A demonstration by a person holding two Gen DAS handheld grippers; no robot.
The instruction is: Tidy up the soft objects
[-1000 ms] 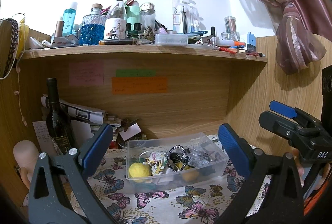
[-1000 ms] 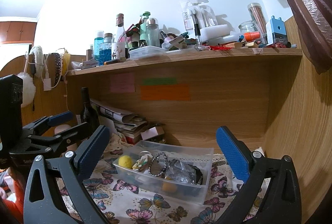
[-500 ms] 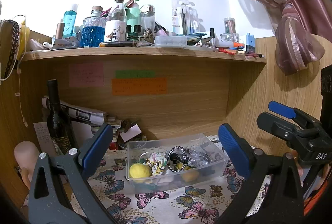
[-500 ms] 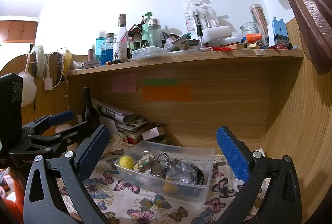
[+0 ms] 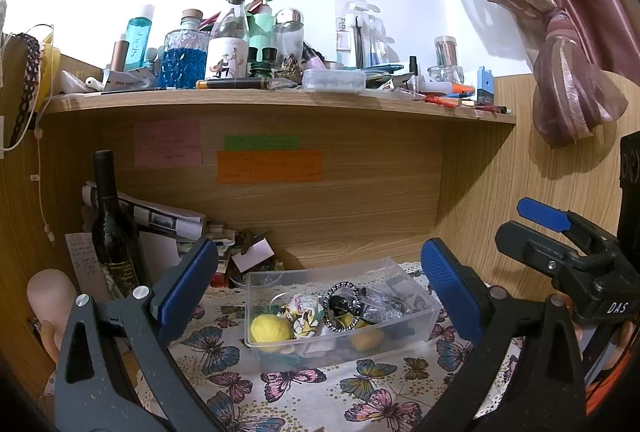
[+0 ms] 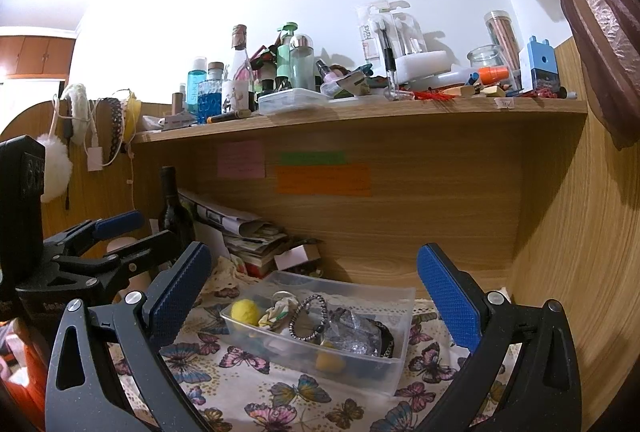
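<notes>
A clear plastic box (image 5: pixel 416 330) (image 6: pixel 402 316) sits on the butterfly-print cloth under the shelf. It holds a yellow pom-pom ball (image 5: pixel 271 328) (image 6: pixel 245 311), a crumpled patterned cloth piece (image 5: pixel 306 314) (image 6: pixel 276 314), a beaded ring (image 5: pixel 341 306) (image 6: pixel 309 318), shiny dark items and a second yellow ball low in the box (image 6: pixel 330 362). My left gripper (image 5: pixel 318 288) hangs open in front of the box, holding nothing. My right gripper (image 6: pixel 314 288) is open too, with the box seen between its fingers. Each gripper shows at the edge of the other's view.
A dark wine bottle (image 5: pixel 114 228) (image 6: pixel 174 209) stands at the left beside rolled papers (image 5: pixel 160 218) and stacked books (image 6: pixel 256 244). The shelf above (image 5: pixel 280 99) is crowded with bottles and jars. A wooden side wall (image 6: pixel 580 272) closes the right. A pink curtain (image 5: pixel 568 43) hangs there.
Both views have shifted only slightly; the box and its contents have not moved. Both grippers stay open.
</notes>
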